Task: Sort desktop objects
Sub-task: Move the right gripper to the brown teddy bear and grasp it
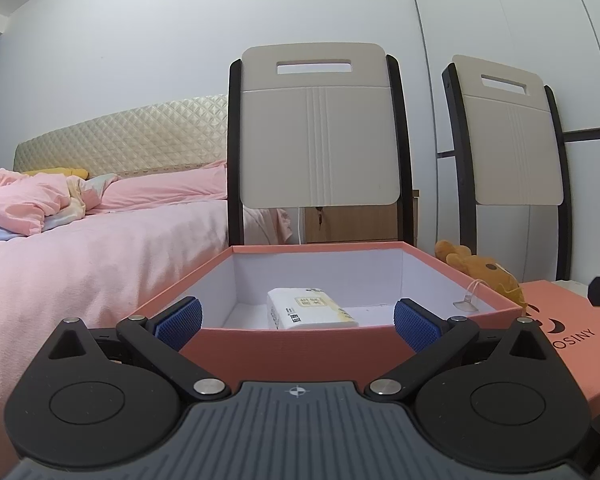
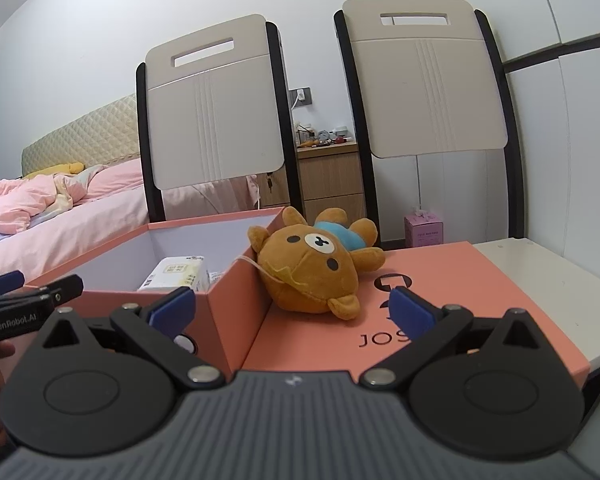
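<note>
An open salmon box [image 1: 300,350] with white inner walls holds a white and yellow tissue pack [image 1: 310,309]. My left gripper [image 1: 298,322] is open and empty, its pads spread just in front of the box's near wall. In the right wrist view the box [image 2: 236,312] stands at the left with the tissue pack [image 2: 176,274] inside. A brown plush bear [image 2: 314,260] lies on the salmon lid [image 2: 460,276] against the box's right wall. My right gripper [image 2: 292,312] is open and empty, just in front of the bear. The bear also shows in the left wrist view [image 1: 484,270].
Two beige folding chairs [image 2: 212,108] [image 2: 424,76] stand behind the box. A pink bed [image 1: 80,240] lies at the left. A wooden nightstand [image 2: 330,176] and a small pink box [image 2: 423,229] sit at the back. The white table edge [image 2: 560,268] runs at the right.
</note>
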Demonstrator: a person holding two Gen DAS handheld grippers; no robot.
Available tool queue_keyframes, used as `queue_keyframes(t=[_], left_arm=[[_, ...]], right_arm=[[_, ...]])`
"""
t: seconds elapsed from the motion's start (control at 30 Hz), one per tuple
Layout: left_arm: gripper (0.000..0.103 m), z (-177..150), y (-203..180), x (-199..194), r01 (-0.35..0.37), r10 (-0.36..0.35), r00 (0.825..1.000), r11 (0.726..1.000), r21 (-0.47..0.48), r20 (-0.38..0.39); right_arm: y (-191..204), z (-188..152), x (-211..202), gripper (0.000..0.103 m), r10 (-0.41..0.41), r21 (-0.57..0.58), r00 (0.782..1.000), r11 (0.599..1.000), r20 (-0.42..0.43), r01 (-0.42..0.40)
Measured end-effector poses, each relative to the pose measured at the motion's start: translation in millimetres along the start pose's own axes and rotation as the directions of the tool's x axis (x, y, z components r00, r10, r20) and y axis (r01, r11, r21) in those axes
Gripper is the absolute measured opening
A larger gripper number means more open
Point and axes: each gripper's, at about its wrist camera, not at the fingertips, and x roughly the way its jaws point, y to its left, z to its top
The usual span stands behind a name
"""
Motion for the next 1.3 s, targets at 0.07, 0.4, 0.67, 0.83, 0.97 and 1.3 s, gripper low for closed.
queue_keyframes(t=[0.07, 0.4, 0.67, 0.83, 0.97, 1.3], left_arm=[[0.103, 0, 1, 0, 0.001, -0.001, 1.0, 1.0, -0.004, -0.002], [0.103, 0, 2, 3, 0.0, 0.0, 1.0, 1.0, -0.012, -0.007], [0.103, -2, 6, 6, 0.005, -0.005, 1.0, 1.0, -0.026, -0.024], [0.103, -2, 7, 8, 0.004, -0.005, 1.0, 1.0, -0.025, -0.031], [0.103, -1, 10, 7, 0.015, -0.016, 0.999, 0.999, -0.042, -0.033], [0.103, 0, 13, 6, 0.029, -0.032, 0.999, 0.997, -0.068, -0.032]], right_arm=[[-2, 7, 4, 0.103, 0.003, 0.003, 1.0, 1.0, 0.001, -0.003], [-27, 43, 77, 0.103, 0.017, 0.166, 0.997, 0.986, -0.078, -0.003], [-57, 39, 155, 0.103, 0.024, 0.391, 0.986, 0.919, -0.168, 0.044], [-63, 30, 186, 0.103, 0.054, 0.466, 0.978, 0.883, -0.202, 0.047], [-64, 21, 203, 0.103, 0.067, 0.514, 0.973, 0.856, -0.222, 0.058], [-70, 9, 217, 0.103, 0.133, 0.556, 0.963, 0.831, -0.234, 0.02]])
